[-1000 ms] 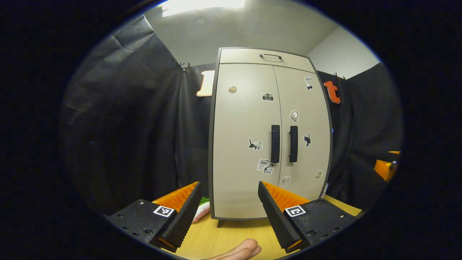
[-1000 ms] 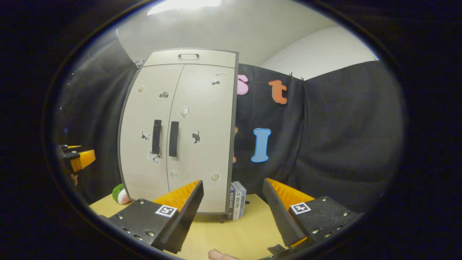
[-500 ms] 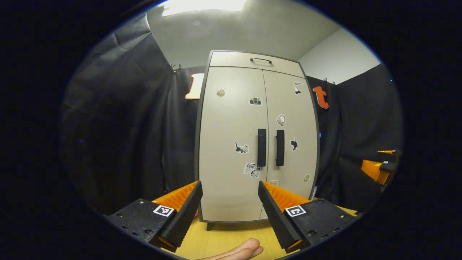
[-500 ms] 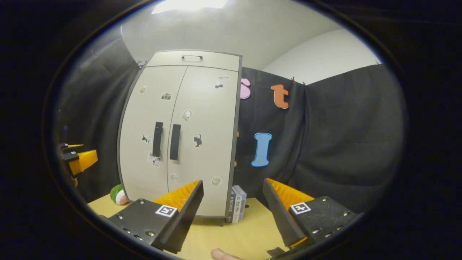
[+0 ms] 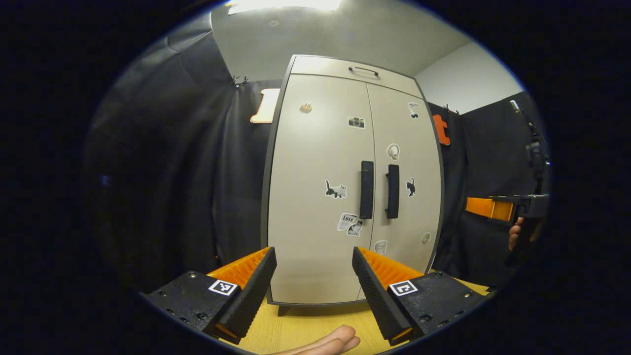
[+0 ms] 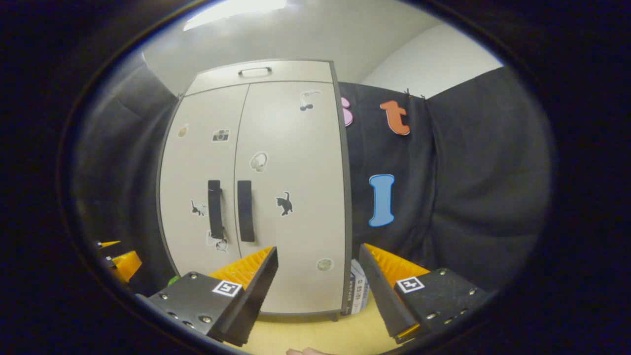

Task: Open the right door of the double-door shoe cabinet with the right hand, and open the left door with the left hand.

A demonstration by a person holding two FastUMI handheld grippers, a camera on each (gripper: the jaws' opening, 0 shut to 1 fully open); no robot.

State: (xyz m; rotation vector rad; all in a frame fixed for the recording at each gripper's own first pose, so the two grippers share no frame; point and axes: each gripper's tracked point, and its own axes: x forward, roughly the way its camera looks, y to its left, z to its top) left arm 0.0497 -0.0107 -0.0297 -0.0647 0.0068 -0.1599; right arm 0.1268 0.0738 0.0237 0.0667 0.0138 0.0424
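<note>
We see the shoe cabinet [image 5: 320,197] standing upright on the wooden desk [image 5: 305,330], beige with a dark frame and short feet. Both doors are shut, meeting at a centre seam. The left door [image 5: 315,148] and right door [image 5: 404,207] each carry a vertical black handle beside that seam: the left handle [image 5: 366,189] and the right handle [image 5: 392,191]. Small stickers dot both doors. A narrow drawer [image 5: 345,69] with a slim handle tops the cabinet.
</note>
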